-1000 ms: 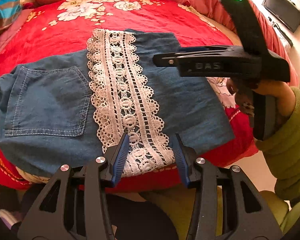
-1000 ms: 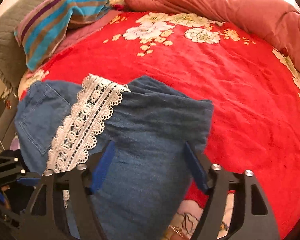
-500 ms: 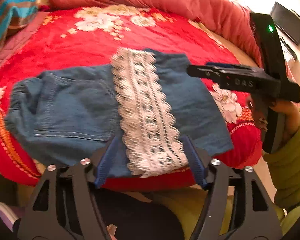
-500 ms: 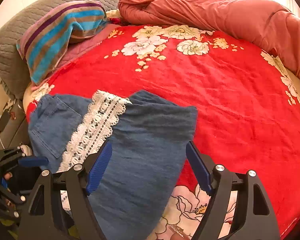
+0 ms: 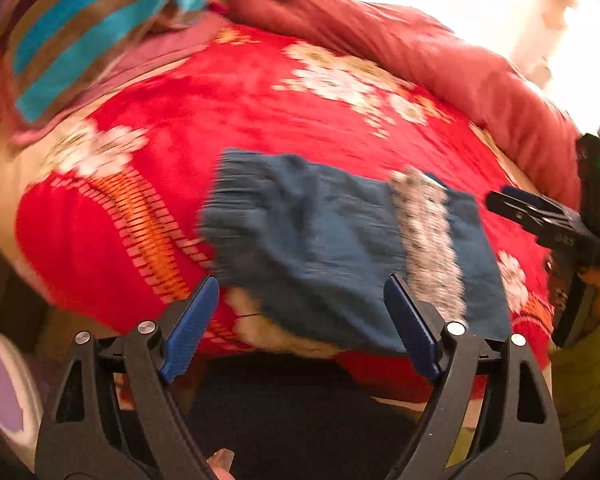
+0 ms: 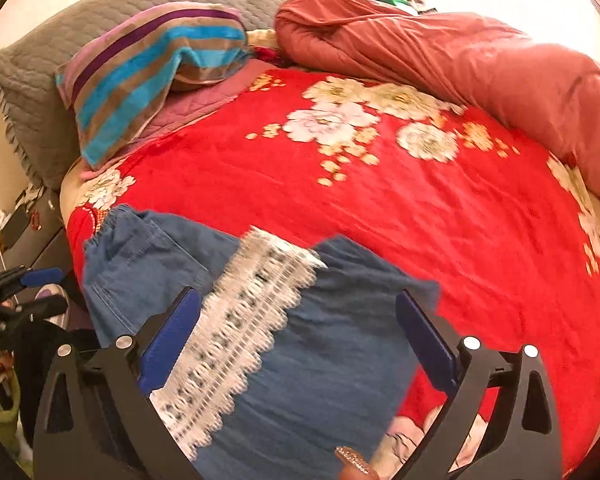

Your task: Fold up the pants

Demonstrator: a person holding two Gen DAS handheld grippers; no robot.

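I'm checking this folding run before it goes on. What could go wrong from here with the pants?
1. The folded pants lie at the near edge of the bed; a nudge might slide them off.
2. Both the left gripper and the right gripper are open and hold nothing, so the fold may loosen.
3. The lace trim could snag on a finger.

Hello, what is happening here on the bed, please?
A person is folding denim pants with a white lace band on a red floral blanket. The pants lie folded at the bed's near edge. The left gripper and right gripper are both open above them, holding nothing.
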